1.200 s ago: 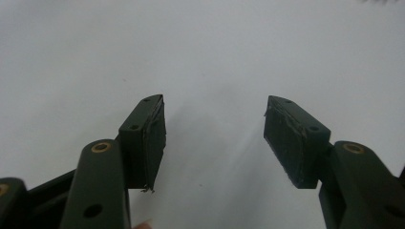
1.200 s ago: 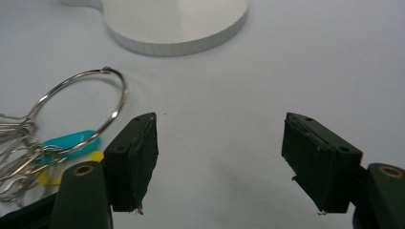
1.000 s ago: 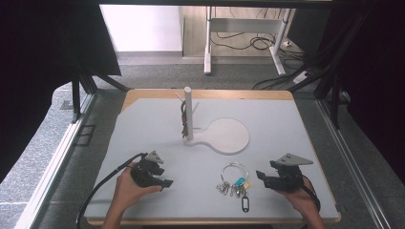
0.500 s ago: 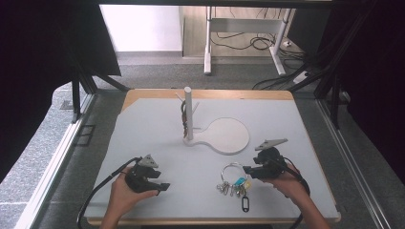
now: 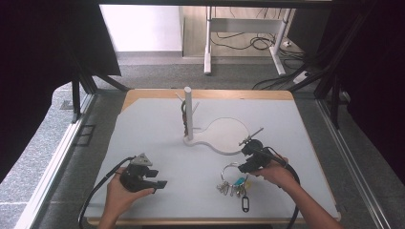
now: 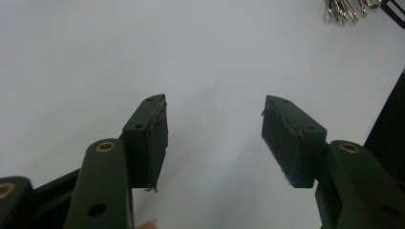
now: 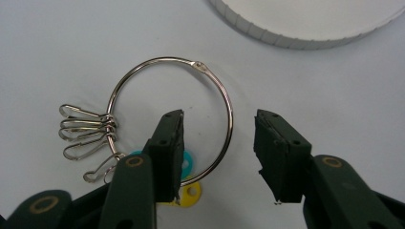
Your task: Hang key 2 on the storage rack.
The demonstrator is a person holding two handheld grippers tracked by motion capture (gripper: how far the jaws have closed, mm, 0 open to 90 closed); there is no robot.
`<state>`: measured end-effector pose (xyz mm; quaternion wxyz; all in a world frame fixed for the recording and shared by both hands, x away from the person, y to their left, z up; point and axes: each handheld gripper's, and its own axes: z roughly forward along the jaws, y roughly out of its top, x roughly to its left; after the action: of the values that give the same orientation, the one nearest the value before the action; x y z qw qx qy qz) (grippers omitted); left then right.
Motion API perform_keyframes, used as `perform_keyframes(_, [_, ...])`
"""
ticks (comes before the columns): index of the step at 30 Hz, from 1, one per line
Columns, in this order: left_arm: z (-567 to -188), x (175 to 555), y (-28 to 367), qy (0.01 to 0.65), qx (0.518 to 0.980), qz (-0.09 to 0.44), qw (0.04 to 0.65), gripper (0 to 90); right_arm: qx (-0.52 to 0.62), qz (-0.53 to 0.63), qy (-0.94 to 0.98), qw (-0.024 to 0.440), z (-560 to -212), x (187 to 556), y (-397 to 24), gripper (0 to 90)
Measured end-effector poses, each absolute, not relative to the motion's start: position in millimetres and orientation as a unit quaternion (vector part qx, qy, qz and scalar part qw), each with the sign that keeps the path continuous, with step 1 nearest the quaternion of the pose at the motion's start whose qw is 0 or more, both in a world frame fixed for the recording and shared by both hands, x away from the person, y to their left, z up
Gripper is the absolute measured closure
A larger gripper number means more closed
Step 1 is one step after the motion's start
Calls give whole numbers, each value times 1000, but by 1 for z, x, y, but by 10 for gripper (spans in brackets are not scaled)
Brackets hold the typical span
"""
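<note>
With its jaws apart and just been closing, the right gripper (image 7: 217,157) straddles the wire of the key ring (image 7: 169,117) lying near the white stand base (image 5: 224,136), ready to pinch it, while the left gripper (image 5: 143,174) idles apart at the near left.

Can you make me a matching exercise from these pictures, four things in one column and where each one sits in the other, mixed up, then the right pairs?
Things
1. key ring
2. white post
3. left gripper
4. round white base

Places
A. upright near the middle of the table
B. flat beside the foot of the post
C. over bare tabletop, jaws apart with nothing between them
D. on the table under the right gripper, one side of its loop between the jaws, which have just been closing

Pairs: 1-D, 2-A, 3-C, 4-B
</note>
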<state>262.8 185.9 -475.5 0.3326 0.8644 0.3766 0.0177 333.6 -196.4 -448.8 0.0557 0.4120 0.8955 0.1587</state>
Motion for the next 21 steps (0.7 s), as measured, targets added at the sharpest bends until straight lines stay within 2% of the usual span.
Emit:
perform_keyframes(9, [-477,272,188,378,863,17,334,422,429,119,895,14,-464,349,-197,618])
perform_keyframes(12, [-478,275,188,380,863,16,333,422,437,115,892,-8,-471,353,-198,672])
perform_keyframes(14, [-479,276,188,380,862,15,334,422,440,107,892,-13,-476,355,-200,772])
perform_keyframes(15, [-479,276,188,380,862,15,334,422,440,107,892,-13,-476,355,-200,772])
perform_keyframes(16, [-478,276,188,383,860,20,336,423,438,108,892,-22,-477,356,-200,815])
perform_keyframes(21, [-476,274,190,386,857,27,341,424,438,116,890,-47,-473,357,-201,855])
